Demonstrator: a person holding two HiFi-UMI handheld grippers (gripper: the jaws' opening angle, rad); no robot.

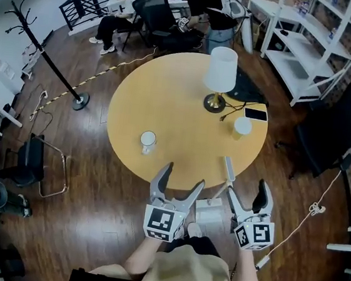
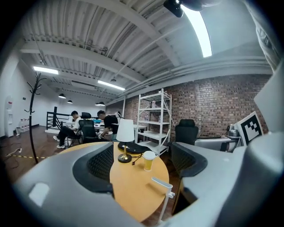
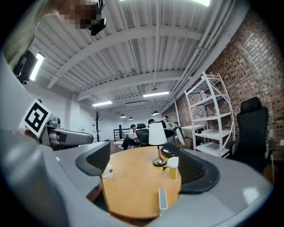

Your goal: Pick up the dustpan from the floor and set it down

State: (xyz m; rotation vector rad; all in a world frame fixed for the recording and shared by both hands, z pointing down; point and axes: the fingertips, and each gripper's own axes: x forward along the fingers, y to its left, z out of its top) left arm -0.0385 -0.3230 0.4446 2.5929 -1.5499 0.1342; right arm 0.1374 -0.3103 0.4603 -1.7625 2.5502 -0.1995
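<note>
Flanking dustpan [image 1: 210, 215], table [image 1: 167, 104] edge: L gripper [image 1: 185, 174], R gripper [image 1: 247, 188]

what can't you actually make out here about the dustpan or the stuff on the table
- Dustpan: in the head view the left gripper and right gripper cover its pan's edges; both gripper views show only its handle, the gripper bodies hiding the rest.
- Mug: contents too small, head view.
- Phone: screen too small, head view.

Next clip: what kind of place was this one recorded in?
Probably an open-plan office or studio: people sit on office chairs at the far end, white metal shelving stands by a brick wall, and a round wooden table holds a lamp.
</note>
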